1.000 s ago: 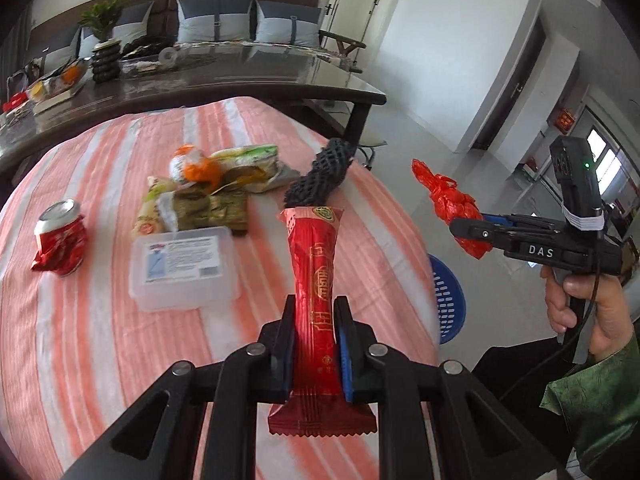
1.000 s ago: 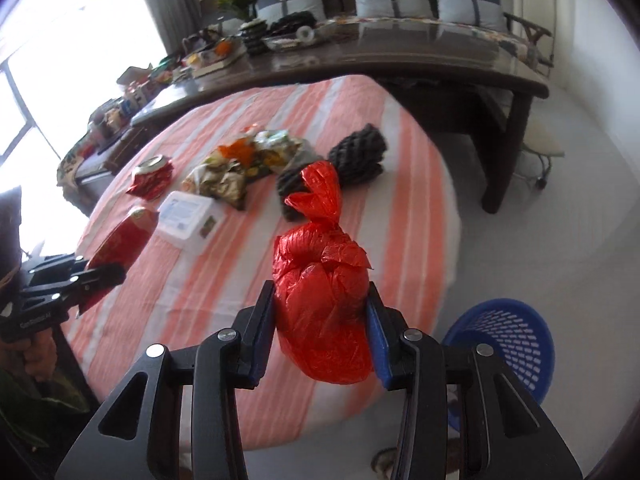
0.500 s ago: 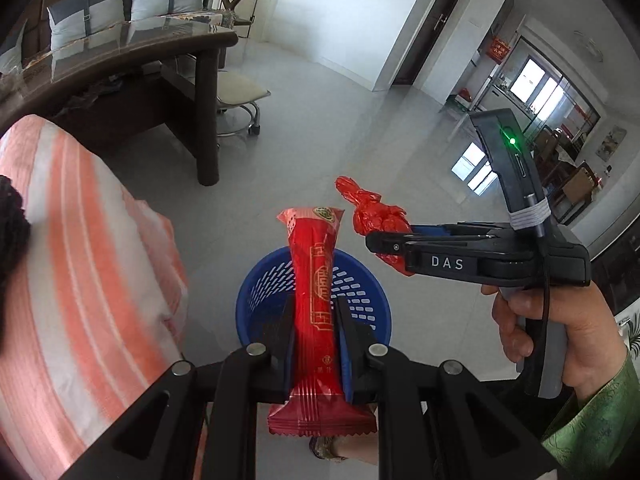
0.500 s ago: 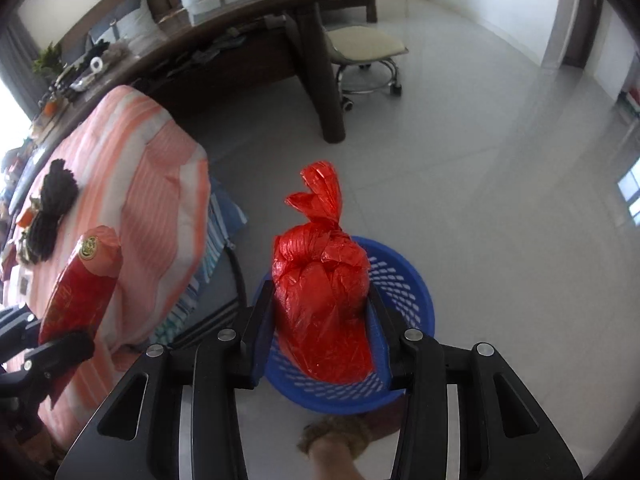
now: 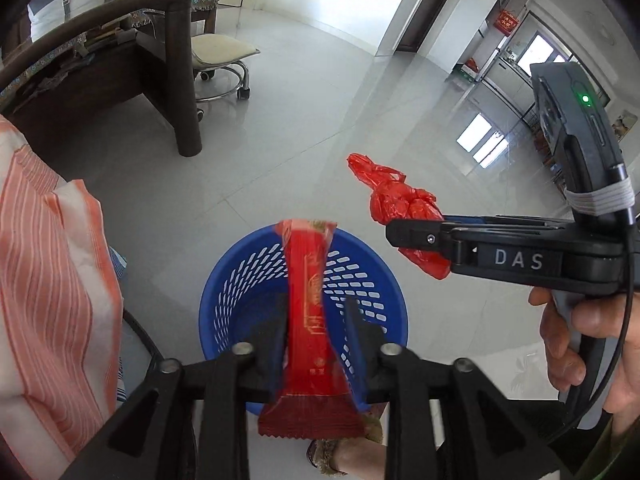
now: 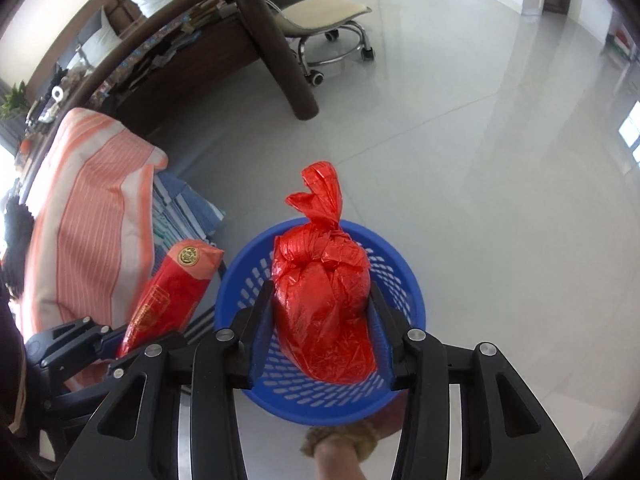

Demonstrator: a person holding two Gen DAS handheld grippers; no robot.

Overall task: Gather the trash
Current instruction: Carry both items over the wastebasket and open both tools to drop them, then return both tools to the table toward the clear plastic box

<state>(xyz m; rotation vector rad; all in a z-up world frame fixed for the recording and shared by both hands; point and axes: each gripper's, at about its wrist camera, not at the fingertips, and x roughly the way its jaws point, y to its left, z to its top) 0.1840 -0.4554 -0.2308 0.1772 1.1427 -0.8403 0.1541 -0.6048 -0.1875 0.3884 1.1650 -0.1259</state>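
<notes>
Now I have both hand-held grippers over the blue basket [image 5: 224, 300] on the floor. My left hand-held gripper [image 5: 316, 332] is opening: a gap shows beside the red snack packet [image 5: 310, 320], blurred between the jaws. My right hand-held gripper [image 6: 322, 320] is opening too, though its pads seem to touch the knotted red plastic bag [image 6: 320, 292].
</notes>
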